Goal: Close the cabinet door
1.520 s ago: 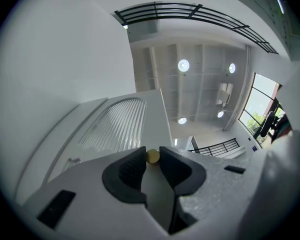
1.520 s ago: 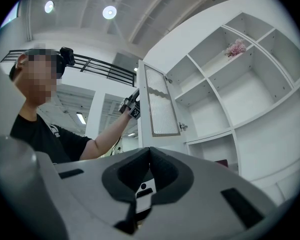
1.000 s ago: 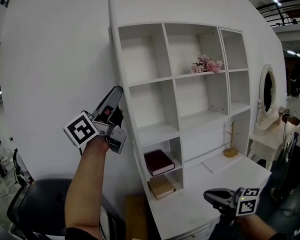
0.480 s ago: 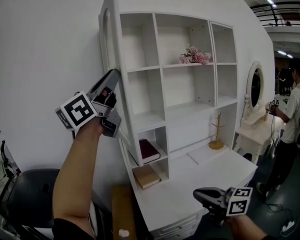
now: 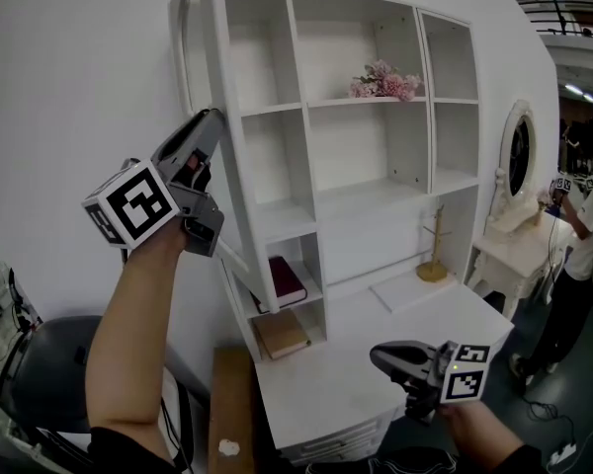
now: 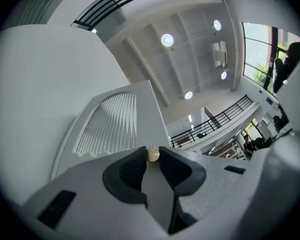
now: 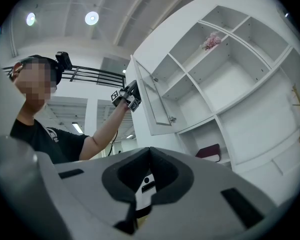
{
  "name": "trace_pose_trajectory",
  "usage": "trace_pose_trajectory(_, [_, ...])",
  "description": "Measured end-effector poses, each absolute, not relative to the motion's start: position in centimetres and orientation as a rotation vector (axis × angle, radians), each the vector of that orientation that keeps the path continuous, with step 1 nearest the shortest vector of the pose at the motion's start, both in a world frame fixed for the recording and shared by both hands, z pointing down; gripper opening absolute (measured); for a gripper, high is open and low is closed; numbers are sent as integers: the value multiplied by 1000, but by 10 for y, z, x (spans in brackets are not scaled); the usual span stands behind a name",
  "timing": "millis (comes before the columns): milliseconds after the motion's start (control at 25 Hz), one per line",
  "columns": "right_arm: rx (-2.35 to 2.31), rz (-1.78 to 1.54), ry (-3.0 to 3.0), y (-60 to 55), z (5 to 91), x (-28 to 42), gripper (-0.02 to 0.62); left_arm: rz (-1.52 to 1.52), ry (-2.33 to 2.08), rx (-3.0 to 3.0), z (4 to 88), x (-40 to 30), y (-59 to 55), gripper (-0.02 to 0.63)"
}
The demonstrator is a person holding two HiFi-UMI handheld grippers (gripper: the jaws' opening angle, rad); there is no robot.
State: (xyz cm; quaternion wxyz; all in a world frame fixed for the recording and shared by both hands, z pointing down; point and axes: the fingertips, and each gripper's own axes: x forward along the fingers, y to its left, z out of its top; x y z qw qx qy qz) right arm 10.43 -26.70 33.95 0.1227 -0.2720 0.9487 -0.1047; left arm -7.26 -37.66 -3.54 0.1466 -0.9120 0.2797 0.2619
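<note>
Pinching a small cream round knob (image 6: 153, 154) right at the tips of the left gripper (image 5: 213, 117), jaws drawn in on it from both sides. Just beyond those tips, running up and away: the white cabinet door with an arched ribbed inset (image 6: 112, 121), swung wide out from the white open-shelved cabinet (image 5: 289, 97) and seen nearly edge-on from the head.

Probably a light, stiff painted panel on hinges; should swing freely under a small push without flexing. Likely slick paint, so better to work from the knob than from the bare edge. Small and round, though, so liable to slip out from between the pads if pulled at an angle; best to push square to the panel and follow its arc. Worth easing off near the frame to avoid a slam or a nip of the tips.

Right gripper (image 5: 400, 360): pressed together on nothing, low over the white desktop (image 5: 346, 388), well apart from the door.

On the shelves: pink flowers (image 5: 385, 82), a dark red book (image 5: 285, 279), a tan book (image 5: 282, 334) below it, all set back and apparently out of the swing.

Ahead of the left jaws: a high hall with round ceiling lights (image 6: 167, 39) and a black railing (image 6: 225, 116). Below the left arm, a black chair (image 5: 35, 383); far beyond the right jaws, a person (image 5: 588, 225) beside a white oval mirror (image 5: 519, 156).
</note>
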Motion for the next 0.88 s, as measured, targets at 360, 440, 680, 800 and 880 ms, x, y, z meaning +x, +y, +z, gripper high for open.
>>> trace_pose_trajectory(360, [-682,-296,2815,-315,333,150,6,575,950,-2468,-33,-20,-405,83])
trace_pose_trajectory(440, [-673,-283,2821,-322,332,163,6,551,987,-2439,-32,-9,-411,81])
trace_pose_trajectory(680, [-647,-278,2823,-338,330,204,6,519,1068,-2365,-31,23,-438,78])
trace_pose_trajectory(800, [-645,-285,2823,-340,332,224,6,496,1126,-2337,-30,34,-450,75])
trace_pose_trajectory(880, [-651,-290,2825,-340,337,238,6,479,1162,-2311,-30,40,-456,75])
